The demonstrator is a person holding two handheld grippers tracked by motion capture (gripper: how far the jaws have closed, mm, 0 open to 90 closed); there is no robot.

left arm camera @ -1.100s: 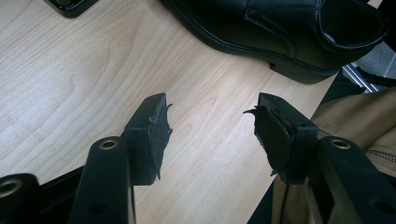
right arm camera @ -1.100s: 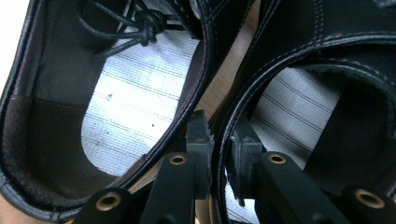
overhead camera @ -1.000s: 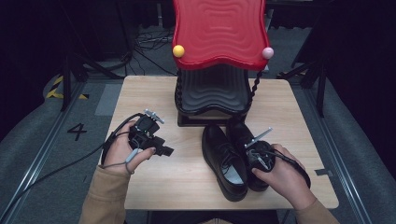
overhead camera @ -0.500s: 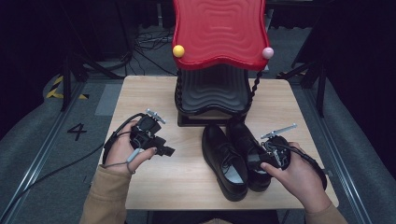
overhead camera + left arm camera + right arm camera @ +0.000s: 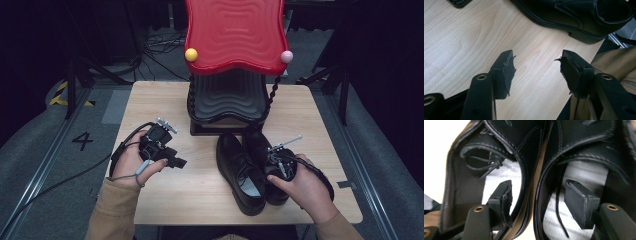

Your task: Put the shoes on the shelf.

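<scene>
Right gripper (image 5: 278,165), held over the heel ends of a pair of black shoes, has just been opening its jaws. In the right gripper view we see one pad (image 5: 504,196) hanging inside the left shoe (image 5: 474,170) and the other inside the right shoe (image 5: 586,157), so the two touching inner walls lie between the jaws; the pads stand clear of the leather and press on nothing. From above, the hand (image 5: 300,192) covers most of the right shoe's heel, so we cannot make out how deep the jaws reach.

Both shoes (image 5: 245,170) rest side by side on the wooden table (image 5: 200,200), toes toward a black stand (image 5: 225,100) with a red wavy top (its base is partly hidden behind that top).

Our left gripper (image 5: 172,160) hovers well apart from the shoes, jaws spread and empty over bare wood. Its own view cuts off the nearer shoe (image 5: 579,17) at the top edge.
</scene>
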